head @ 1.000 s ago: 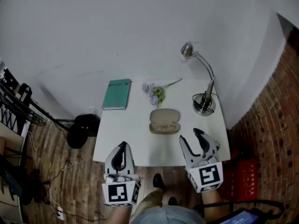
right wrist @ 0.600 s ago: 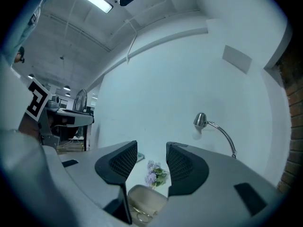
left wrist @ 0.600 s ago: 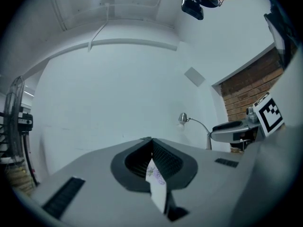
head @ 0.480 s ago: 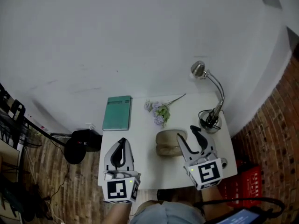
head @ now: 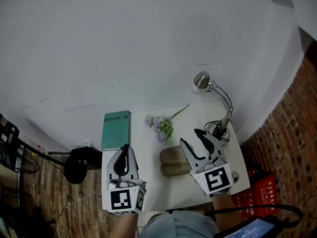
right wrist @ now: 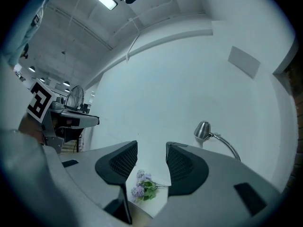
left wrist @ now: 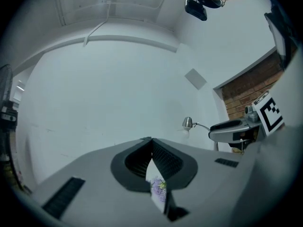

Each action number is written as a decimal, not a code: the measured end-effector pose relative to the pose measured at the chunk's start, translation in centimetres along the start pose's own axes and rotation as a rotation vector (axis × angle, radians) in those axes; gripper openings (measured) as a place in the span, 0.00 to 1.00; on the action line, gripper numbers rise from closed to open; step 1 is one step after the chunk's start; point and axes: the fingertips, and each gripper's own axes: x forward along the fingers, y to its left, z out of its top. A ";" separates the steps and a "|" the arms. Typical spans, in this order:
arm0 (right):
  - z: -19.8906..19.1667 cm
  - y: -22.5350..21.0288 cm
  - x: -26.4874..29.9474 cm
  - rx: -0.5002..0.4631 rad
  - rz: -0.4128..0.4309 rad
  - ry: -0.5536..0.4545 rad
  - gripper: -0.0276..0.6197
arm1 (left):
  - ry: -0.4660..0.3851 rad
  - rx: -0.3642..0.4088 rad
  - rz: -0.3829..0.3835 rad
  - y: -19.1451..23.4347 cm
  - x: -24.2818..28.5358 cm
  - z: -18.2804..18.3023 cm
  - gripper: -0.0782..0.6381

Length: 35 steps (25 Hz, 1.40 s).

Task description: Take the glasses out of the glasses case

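Evidently a reach is being set up. The right gripper [head: 192, 139] hangs over the right end of the glasses case [head: 172, 162], its jaws spread apart with nothing between them, which suits coming down on the case or its contents. Its own view shows only the purple flowers [right wrist: 143, 188] past the gap. The left gripper [head: 124, 151] sits to the lower left of the case and clear of it, jaws pressed together and empty, probably waiting to steady the case.

The tan case lies at centre-bottom of the head view on the white worktop [head: 148, 152]. It shows two rounded halves side by side, so it looks open; the glasses themselves are too small to make out. A teal book [head: 116, 129] and a desk lamp [head: 201, 81] stand farther back, out of the way.

No writing can be read anywhere. The book cover shows no legible print, and the gripper cubes carry only black-and-white square markers [head: 122, 200].
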 end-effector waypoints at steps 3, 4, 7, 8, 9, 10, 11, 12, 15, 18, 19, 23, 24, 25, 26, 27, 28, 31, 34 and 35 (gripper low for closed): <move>-1.6 0.0 0.8 0.001 0.043 0.040 0.36 | 0.041 -0.021 0.038 0.1 0.5 -0.8 0.12; -2.4 0.2 0.9 0.004 0.059 0.057 0.36 | 0.052 -0.027 0.048 0.2 0.5 -1.3 0.12; -4.6 0.4 1.5 0.014 0.100 0.103 0.36 | 0.082 -0.043 0.066 0.3 1.0 -2.9 0.12; -5.4 0.6 1.7 0.017 0.116 0.120 0.36 | 0.094 -0.046 0.072 0.4 1.2 -3.4 0.12; -6.2 0.8 1.8 0.022 0.132 0.137 0.36 | 0.110 -0.048 0.078 0.4 1.2 -4.0 0.12; -6.9 1.0 1.9 0.027 0.149 0.154 0.36 | 0.128 -0.051 0.084 0.4 1.3 -4.6 0.12; -7.7 1.2 2.0 0.034 0.165 0.171 0.36 | 0.145 -0.054 0.088 0.3 1.3 -5.2 0.12; -8.4 1.5 2.1 0.042 0.179 0.187 0.35 | 0.160 -0.056 0.091 0.3 1.3 -5.7 0.12; -10.8 2.2 2.2 0.061 0.224 0.236 0.34 | 0.197 -0.061 0.101 0.1 1.1 -7.2 0.12; -13.2 3.2 1.8 0.072 0.271 0.289 0.34 | 0.225 -0.070 0.114 -0.1 0.9 -8.5 0.12; -14.1 3.5 1.6 0.080 0.285 0.308 0.34 | 0.236 -0.071 0.117 -0.1 0.7 -9.0 0.12; -17.5 5.0 0.6 0.098 0.343 0.385 0.34 | 0.275 -0.082 0.135 0.0 0.1 -10.7 0.12; -18.4 5.4 0.3 0.105 0.354 0.405 0.33 | 0.278 -0.087 0.137 0.1 0.0 -11.1 0.12; -19.3 5.8 0.0 0.110 0.365 0.425 0.33 | 0.278 -0.092 0.138 0.0 -0.1 -11.4 0.12; -20.1 6.1 -0.2 0.112 0.375 0.444 0.33 | 0.280 -0.096 0.139 0.0 -0.1 -11.7 0.12; -21.0 6.3 -0.5 0.114 0.384 0.464 0.33 | 0.284 -0.099 0.140 0.0 -0.2 -11.9 0.12; -21.8 6.6 -0.8 0.117 0.391 0.483 0.33 | 0.289 -0.101 0.139 0.0 -0.3 -12.2 0.12; -24.0 7.0 -1.6 0.117 0.413 0.537 0.32 | 0.306 -0.104 0.137 -0.1 -0.5 -13.0 0.12; -25.6 7.3 -2.2 0.106 0.433 0.576 0.32 | 0.316 -0.110 0.142 0.0 -0.5 -13.7 0.12; -25.9 7.4 -2.3 0.105 0.438 0.585 0.32 | 0.319 -0.111 0.143 -0.1 -0.5 -13.8 0.12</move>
